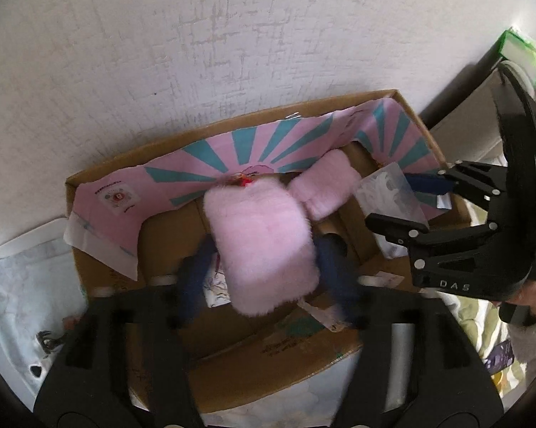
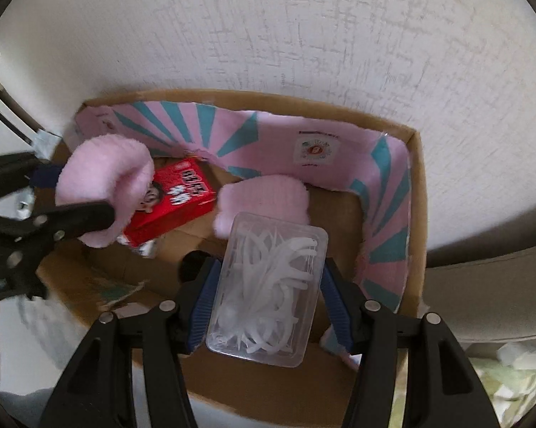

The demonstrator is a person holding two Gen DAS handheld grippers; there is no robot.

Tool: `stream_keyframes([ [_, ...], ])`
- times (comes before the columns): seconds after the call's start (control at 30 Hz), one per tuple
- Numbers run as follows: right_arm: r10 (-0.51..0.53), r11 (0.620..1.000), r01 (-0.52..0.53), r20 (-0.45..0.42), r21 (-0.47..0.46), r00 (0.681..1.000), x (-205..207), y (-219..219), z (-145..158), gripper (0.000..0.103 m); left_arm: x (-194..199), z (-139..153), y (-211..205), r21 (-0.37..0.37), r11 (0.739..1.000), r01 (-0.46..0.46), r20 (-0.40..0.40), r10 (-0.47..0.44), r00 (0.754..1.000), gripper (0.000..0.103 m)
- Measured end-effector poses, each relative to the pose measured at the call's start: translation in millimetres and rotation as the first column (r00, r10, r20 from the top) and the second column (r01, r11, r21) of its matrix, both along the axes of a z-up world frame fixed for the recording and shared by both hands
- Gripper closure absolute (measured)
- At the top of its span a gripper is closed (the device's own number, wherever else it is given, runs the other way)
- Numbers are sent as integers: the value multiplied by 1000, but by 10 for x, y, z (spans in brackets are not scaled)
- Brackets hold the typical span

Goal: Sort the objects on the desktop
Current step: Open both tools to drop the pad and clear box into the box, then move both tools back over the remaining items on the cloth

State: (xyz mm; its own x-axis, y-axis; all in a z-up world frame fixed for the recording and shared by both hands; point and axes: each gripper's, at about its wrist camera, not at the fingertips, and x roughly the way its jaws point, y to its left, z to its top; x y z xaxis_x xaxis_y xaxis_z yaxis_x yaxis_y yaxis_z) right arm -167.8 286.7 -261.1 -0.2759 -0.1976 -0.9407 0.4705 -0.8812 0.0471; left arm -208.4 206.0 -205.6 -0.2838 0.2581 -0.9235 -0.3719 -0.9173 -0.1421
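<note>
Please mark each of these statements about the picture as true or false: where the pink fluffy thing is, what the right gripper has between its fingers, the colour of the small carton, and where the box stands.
1. The pink fluffy item is between the left gripper fingers, above the cardboard box. True.
2. The right gripper has a red carton between its fingers. False: it is a clear plastic case of white floss picks.
3. The small carton in the box is green. False: it is red.
4. The box stands against a white textured wall. True.
</note>
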Motion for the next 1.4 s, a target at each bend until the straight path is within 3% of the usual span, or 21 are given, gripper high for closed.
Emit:
stream_keyframes([
  [0.03,2,1000,-2,-1,7,1000,10,-6,-8,34,11,13,0,-13,1000,-3,-18,3,1000,1],
  [0.07,8,1000,-8,0,4,1000,21,-11,-3,19,31,51,-13,-6,1000,-2,-41,2,999,0],
  [0.17,26,999,-24,34,-48,999,53,-5,39,3,39,141,-69,33,999,4,-46,-3,999,0],
  [0.23,15,998,-14,16,-67,1000,95,25,123,1,49,223,-113,44,999,-2,-70,5,998,0],
  [0.43,-46,992,43,-28,-116,999,221,166,440,1,50,573,-417,77,996,-52,-115,61,991,0],
  [0.6,-72,991,65,-62,-115,995,136,80,601,1,119,847,-652,54,997,-60,-159,68,985,0],
  [0.97,-113,985,98,-104,-141,988,335,-96,892,1,397,1165,-968,51,998,-39,-227,49,973,0],
  [1.17,-55,985,42,-79,-167,995,523,-394,1006,1,561,1300,-1344,70,997,-24,-245,40,969,0],
  [1.3,6,994,-16,-88,-109,996,711,-725,1045,1,719,1331,-1651,35,998,-47,-267,55,962,0],
  [1.4,24,992,-34,-83,-119,996,840,-924,1078,1,828,1366,-1886,37,996,-78,-279,85,956,0],
])
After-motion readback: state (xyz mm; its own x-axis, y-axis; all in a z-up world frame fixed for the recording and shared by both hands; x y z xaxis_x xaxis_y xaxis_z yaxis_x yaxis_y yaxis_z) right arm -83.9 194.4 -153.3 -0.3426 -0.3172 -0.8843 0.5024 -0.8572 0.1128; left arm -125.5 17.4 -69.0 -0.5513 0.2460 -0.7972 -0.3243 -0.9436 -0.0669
